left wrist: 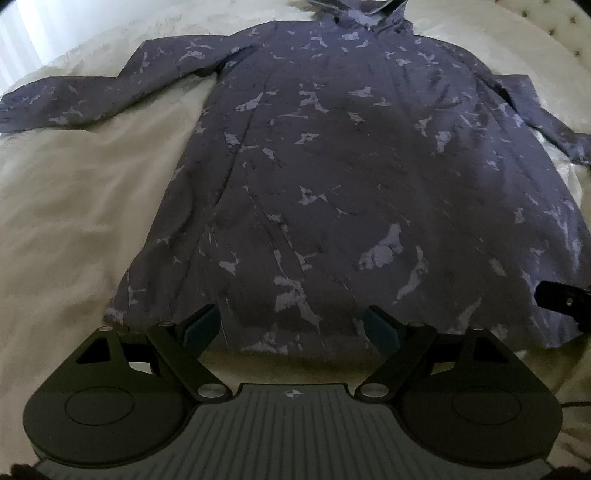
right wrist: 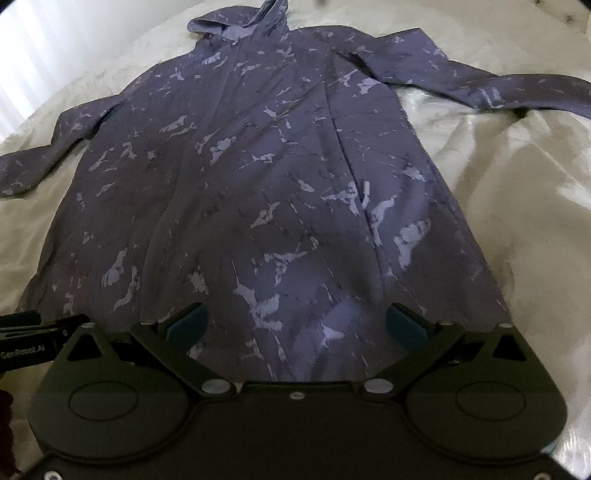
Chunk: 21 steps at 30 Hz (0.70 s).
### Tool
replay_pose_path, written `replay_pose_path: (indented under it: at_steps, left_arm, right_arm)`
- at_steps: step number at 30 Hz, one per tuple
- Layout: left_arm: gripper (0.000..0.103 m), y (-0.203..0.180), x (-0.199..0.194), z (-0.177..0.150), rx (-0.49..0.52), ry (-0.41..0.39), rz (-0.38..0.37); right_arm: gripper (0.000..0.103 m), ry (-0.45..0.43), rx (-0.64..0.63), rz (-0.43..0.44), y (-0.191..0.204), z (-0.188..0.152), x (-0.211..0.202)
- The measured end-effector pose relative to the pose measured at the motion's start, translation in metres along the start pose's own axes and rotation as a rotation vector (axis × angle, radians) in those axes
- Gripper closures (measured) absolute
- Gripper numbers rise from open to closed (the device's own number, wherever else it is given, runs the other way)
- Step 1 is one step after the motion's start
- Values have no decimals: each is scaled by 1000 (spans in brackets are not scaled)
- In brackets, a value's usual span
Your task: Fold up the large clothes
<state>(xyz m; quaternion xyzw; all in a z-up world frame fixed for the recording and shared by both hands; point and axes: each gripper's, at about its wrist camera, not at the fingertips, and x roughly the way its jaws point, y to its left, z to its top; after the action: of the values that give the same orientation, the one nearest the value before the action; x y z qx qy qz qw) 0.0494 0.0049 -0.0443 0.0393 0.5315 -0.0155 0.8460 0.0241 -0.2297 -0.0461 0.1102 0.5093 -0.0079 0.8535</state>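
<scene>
My left tool [left wrist: 291, 326] is spread wide, its two teal-padded fingers [left wrist: 201, 326] standing far apart over the bottom hem of the purple patterned coat [left wrist: 332, 177], with nothing pinched between them; whether the fingertips brush the cloth I cannot tell. My right tool [right wrist: 295, 323] is likewise released, jaws wide, hovering over the hem of the same coat [right wrist: 258, 184] nearer its other bottom corner, gripping nothing. The coat lies flat and face up on the bed [left wrist: 74, 206], which is covered in a pale, shiny cream bedspread; its hood [right wrist: 236, 29] points away from me and both sleeves are stretched out to the sides. At the right edge of my left view, part of the right tool's black body shows beside the coat's hem.
</scene>
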Motion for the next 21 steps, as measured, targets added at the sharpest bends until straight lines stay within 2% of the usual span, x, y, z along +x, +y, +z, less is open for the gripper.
replay_pose_path:
  at_steps: [5, 9, 15, 18, 21]
  left_arm:
    - [18, 6, 9, 13, -10, 12, -20]
    - [18, 22, 13, 29, -69, -25, -60]
    - [18, 80, 20, 67, -220, -141, -154]
    - [18, 113, 25, 88, -254, -213, -213]
    - [18, 144, 29, 106, -271, -262, -196]
  right_arm:
    - [1, 19, -6, 10, 4, 14, 10]
    - [1, 10, -5, 42, 7, 30, 18]
    - [1, -7, 49, 185, 13, 61, 37]
    - [1, -15, 88, 251, 17, 79, 48]
    - [1, -35, 92, 295, 23, 96, 58]
